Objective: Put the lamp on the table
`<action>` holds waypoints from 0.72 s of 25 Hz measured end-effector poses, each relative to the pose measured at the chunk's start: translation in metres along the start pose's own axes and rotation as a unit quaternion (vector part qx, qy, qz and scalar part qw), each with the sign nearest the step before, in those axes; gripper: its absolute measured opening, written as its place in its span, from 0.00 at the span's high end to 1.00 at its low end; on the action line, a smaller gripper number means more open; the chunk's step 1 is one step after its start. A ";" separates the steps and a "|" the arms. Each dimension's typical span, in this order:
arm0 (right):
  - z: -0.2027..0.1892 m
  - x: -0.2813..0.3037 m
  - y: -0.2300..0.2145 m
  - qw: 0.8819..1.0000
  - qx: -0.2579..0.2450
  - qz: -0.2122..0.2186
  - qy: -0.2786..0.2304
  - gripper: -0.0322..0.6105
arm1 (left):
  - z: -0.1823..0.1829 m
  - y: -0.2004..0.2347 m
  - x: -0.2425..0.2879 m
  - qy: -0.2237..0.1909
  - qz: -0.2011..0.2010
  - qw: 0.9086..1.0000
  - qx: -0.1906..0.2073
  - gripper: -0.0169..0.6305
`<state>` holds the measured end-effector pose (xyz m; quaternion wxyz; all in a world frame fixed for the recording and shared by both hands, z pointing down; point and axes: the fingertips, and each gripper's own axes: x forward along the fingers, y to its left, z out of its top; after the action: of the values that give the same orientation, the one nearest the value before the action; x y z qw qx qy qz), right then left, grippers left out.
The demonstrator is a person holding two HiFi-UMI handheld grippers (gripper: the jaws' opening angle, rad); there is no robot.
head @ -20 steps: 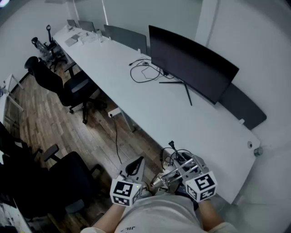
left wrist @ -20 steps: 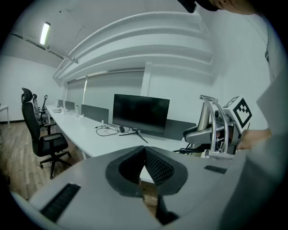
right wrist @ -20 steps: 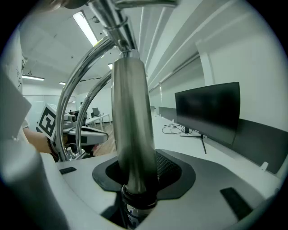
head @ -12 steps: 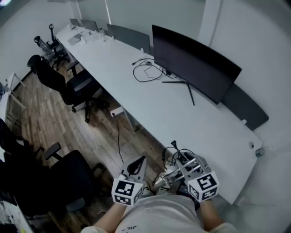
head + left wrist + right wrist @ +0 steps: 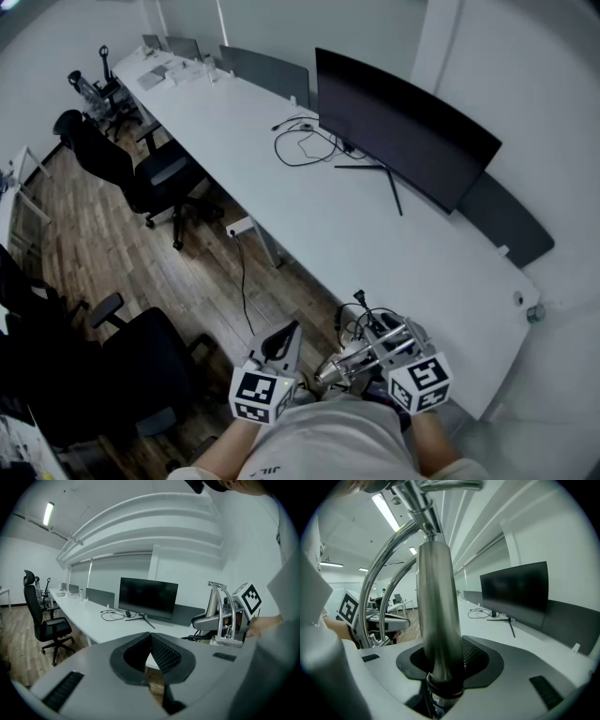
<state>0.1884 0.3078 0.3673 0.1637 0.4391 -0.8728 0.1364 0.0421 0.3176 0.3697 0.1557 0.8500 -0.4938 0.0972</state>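
A: How are the fingers of the left gripper [image 5: 150,637] found?

B: They are clenched tip to tip, and nothing is held between them. Through the gap behind the tips only bench and floor are seen.

A: And the right gripper [image 5: 443,656]?

B: Its fingers [image 5: 472,654] are closed on the lamp [image 5: 433,597]. The brushed metal stem is gripped between the ribbed pads and rises out of them, with two curved chrome tubes seen at about 10 o'clock of it.

A: Where is the lamp placed in the head view?

B: It is carried low in front of the person, at 3 o'clock of the left gripper and close beside it. It is held just at the near edge of the bench [image 5: 375,253]; whether it touches the top cannot be told. A black cord [image 5: 364,317] is looped just past it at 12 o'clock.

A: What is seen farther out?

B: A long white top is stretched away toward 11 o'clock. A wide dark monitor [image 5: 398,131] is stood on a thin-legged foot at 12 o'clock, well apart from the lamp, against the wall. Loose cables [image 5: 305,145] are laid on the top at the monitor's 9 o'clock. A black chair [image 5: 141,173] is parked on the wooden floor [image 5: 122,262] at 10 o'clock, beside the bench's long edge. Grey screens and small items are ranged at the far end.
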 end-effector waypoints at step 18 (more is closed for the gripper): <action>0.029 0.051 0.023 1.000 -0.002 -0.021 -0.007 0.69 | 0.002 0.080 -0.020 -0.004 0.006 1.000 0.005 0.97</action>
<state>0.1366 0.2735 0.3594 0.1612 0.4582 -0.8647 0.1278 -0.0375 0.2962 0.3747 0.1487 0.8483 -0.4989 0.0969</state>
